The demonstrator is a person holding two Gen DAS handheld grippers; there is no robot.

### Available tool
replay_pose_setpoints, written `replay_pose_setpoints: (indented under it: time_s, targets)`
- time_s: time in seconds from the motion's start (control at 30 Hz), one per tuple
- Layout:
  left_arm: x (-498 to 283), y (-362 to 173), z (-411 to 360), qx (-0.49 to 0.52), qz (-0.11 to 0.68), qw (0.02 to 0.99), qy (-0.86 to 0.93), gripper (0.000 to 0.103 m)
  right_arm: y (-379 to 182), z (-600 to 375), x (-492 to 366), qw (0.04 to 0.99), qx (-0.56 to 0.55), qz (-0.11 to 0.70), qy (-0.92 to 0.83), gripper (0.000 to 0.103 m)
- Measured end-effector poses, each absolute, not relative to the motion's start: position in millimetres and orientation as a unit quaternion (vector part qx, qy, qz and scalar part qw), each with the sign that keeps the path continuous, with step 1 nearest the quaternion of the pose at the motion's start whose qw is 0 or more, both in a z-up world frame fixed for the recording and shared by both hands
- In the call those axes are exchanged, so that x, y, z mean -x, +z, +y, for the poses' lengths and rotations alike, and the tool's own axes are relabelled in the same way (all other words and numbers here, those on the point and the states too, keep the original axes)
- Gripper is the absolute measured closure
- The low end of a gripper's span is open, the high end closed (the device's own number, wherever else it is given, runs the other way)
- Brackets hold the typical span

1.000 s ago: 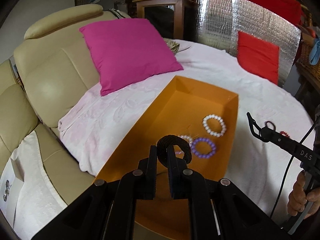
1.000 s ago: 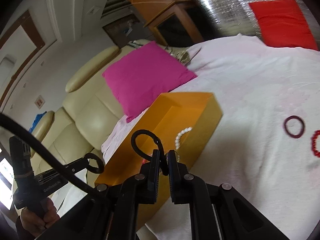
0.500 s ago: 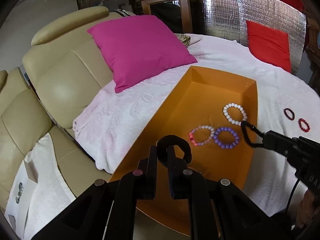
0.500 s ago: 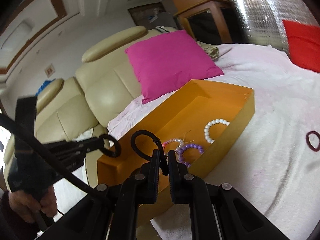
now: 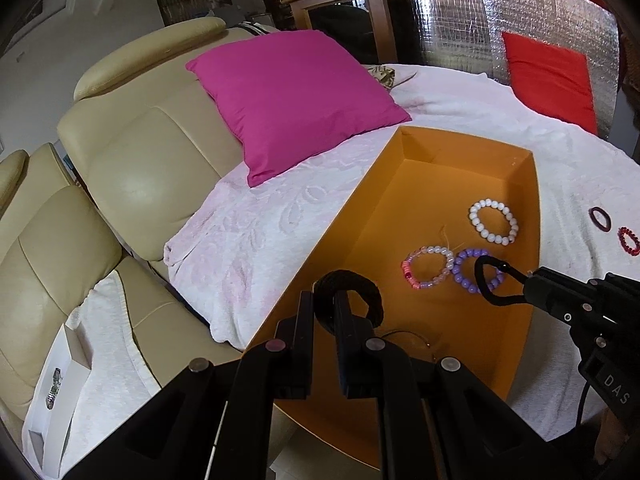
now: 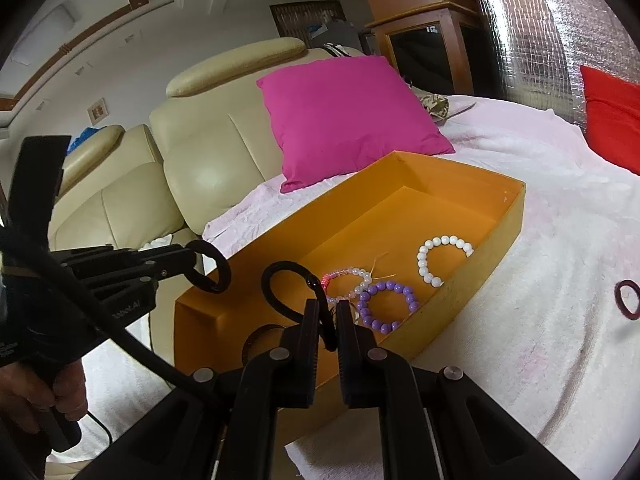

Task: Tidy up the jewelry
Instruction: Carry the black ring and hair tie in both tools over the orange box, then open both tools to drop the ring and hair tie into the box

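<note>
Here, clamping a thick black braided band [image 5: 352,292] between the nearly closed jaws of the left tool [image 5: 324,316], with the loop standing up above the fingertips, over the near end of the orange box [image 5: 532,216]. Pinching a thin black hair tie [image 6: 288,284] in the fully closed right tool [image 6: 327,320], the loop rising up and to the left of the jaws, over the box's near corner. Angling both tools downward toward the box, right tool [image 5: 532,286] reaching in from the right edge of the left wrist view, its tie hanging over the purple bead bracelet [image 5: 476,270]. Gripping the left tool's handle at the lower left of the right wrist view, a hand [image 6: 44,392]. Lying on the box floor: the purple bracelet touching a pink and clear bead bracelet [image 5: 428,266], with a white pearl bracelet [image 5: 494,221] farther back. Resting on the white cover [image 5: 272,232] outside the box's right wall: a dark red ring [image 5: 600,219] and a red bead bracelet [image 5: 629,241]. Leaning against the cream sofa [image 5: 132,160] behind, a magenta cushion [image 5: 296,100].
</note>
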State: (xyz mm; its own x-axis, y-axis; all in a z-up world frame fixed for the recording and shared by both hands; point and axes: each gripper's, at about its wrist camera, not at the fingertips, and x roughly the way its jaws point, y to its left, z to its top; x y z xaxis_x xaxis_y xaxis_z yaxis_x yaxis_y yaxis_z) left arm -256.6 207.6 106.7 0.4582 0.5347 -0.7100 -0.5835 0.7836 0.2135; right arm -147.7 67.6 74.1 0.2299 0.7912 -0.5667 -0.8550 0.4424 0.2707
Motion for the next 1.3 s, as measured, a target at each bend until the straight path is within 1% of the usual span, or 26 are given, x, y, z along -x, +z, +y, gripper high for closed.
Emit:
replay_pose_setpoints:
  time_s: [1.3]
  targets:
    - [244,78,215,0.005,0.440,0.827,0.350,0.093,58,85,140,0.790,0.073,0.335,0.508,0.094]
